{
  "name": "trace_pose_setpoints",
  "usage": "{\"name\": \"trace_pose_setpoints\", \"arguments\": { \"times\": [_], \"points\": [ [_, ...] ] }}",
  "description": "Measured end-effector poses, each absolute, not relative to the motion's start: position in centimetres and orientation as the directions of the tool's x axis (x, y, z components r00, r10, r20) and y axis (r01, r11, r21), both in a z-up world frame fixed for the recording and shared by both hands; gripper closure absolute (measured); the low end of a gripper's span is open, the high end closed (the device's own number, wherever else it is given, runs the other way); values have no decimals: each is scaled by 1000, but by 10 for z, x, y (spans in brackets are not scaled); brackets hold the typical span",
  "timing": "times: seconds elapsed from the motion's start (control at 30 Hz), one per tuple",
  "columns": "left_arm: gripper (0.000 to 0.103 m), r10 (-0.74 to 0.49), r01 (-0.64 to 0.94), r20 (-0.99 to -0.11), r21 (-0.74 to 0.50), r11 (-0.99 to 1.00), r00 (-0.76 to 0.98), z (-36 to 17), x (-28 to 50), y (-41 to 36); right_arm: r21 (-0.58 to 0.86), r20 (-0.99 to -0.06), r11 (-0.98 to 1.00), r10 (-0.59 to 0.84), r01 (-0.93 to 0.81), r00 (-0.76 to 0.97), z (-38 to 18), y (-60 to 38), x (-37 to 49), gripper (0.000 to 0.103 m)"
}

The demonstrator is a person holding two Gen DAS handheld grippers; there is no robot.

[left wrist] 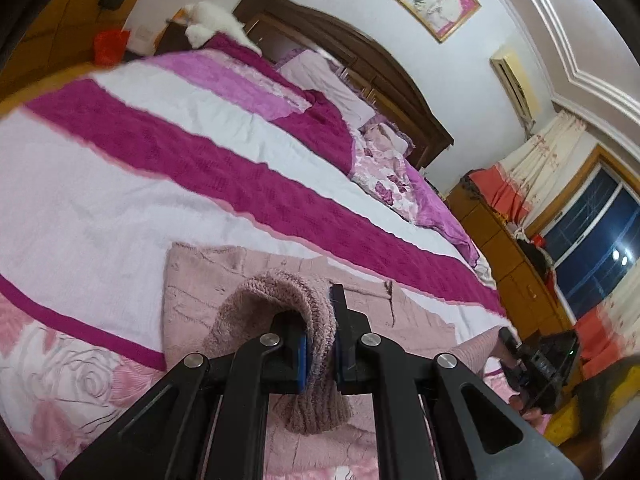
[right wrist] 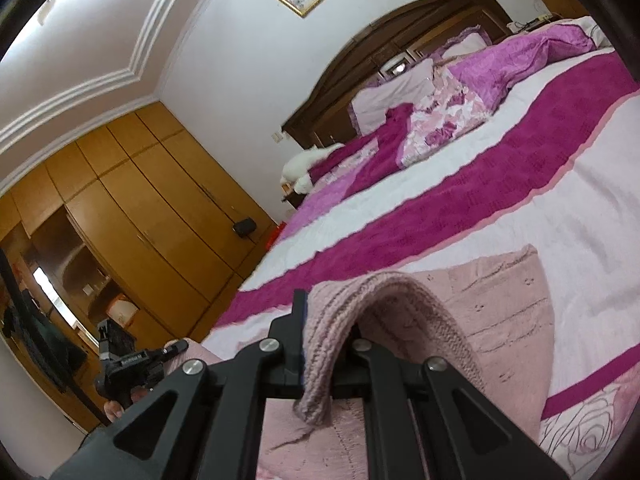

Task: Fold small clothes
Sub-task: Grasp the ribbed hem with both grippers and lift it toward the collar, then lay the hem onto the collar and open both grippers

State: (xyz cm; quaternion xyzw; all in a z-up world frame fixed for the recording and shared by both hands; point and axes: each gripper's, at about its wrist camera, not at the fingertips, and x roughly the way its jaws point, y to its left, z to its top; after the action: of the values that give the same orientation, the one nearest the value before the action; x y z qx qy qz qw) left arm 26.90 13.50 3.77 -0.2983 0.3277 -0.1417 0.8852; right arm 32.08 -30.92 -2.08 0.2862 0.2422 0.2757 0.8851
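Both the left gripper [left wrist: 320, 344] and the right gripper [right wrist: 320, 344] are matte black linkage frames with round silver pivot screws, triangular cutouts at 5 and 7 o'clock, blue-edged finger pads.

Each fisheye camera sits just behind its own black two-finger gripper, left [left wrist: 320, 344] and right [right wrist: 320, 344], low and close over the bed with the white and magenta striped quilt [left wrist: 120, 184], looking along its length toward the dark wooden arched headboard [right wrist: 404, 40]. The left view is tilted towards the dark window side, the right towards the wood-panelled wardrobe. Both share the pale pink knitted garment [left wrist: 200, 280] below, the gold-framed picture [left wrist: 436, 0], and each other's gripper at the edge.
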Motion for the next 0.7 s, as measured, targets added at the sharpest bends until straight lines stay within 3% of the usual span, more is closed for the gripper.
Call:
{"name": "trace_pose_setpoints", "arguments": {
  "times": [0.23, 0.3, 0.33, 0.37, 0.43, 0.57, 0.7],
  "points": [
    [103, -438, 44, -493, -625, 779, 752, 32, 307, 142, 624, -231, 700, 589, -346, 774, -18, -330, 355, 97],
    [103, -372, -44, -552, -599, 800, 746, 19, 324, 148, 617, -253, 724, 553, -308, 794, -23, -334, 372, 96],
    [103, -355, -93, -590, -595, 798, 725, 8, 332, 152, 621, -308, 746, 512, -238, 802, -34, -337, 388, 92],
    [92, -363, -167, -651, -605, 778, 666, -15, 344, 159, 641, -373, 749, 492, -165, 787, -49, -341, 404, 79],
    [89, -414, -250, -696, -642, 725, 586, -45, 350, 171, 697, -430, 714, 490, -66, 758, -75, -352, 415, 54],
    [84, -478, -272, -612, -751, 602, 630, -48, 334, 192, 764, -407, 644, 513, -26, 756, -89, -371, 408, 49],
    [77, -390, -270, -665, -666, 695, 637, -33, 317, 185, 723, -423, 690, 489, -41, 763, -81, -368, 397, 41]
  ]
}}
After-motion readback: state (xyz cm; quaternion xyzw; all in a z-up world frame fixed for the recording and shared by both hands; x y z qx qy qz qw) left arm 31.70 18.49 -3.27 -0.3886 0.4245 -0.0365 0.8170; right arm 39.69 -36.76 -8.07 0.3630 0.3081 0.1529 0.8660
